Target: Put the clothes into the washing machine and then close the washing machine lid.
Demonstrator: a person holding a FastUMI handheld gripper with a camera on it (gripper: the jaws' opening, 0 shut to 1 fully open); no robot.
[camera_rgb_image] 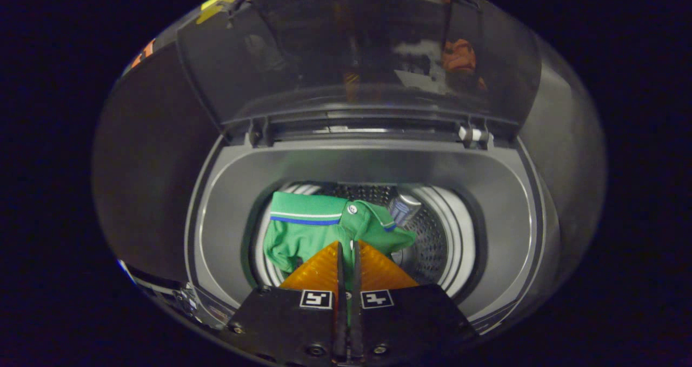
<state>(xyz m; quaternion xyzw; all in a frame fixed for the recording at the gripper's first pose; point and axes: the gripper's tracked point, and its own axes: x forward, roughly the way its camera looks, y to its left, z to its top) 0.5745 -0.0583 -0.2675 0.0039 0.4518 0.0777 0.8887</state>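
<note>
A: What is the gripper [346,248] doing, nearest to the camera?

B: Its two fingers [378,272] are drawn almost together, only a thin slit left between them, and a fold of the green polo shirt with a blue-and-white striped collar [308,229] is pinched in that slit. Both fingers press on the cloth.

A: Where does the shirt sit?

B: It hangs from the fingertips over the mouth of the perforated steel drum [432,242], spreading just ahead of the fingers and to their left. A white button shows near the collar.

A: And around the drum?

B: The grey plastic rim of the top-loading washing machine [227,221] rings the opening. A small silvery ribbed part [404,209] sits on the drum wall just beyond the shirt.

A: Farther back?

B: The dark see-through hinged lid [357,48] stands raised behind the opening, with reflections across it.
</note>
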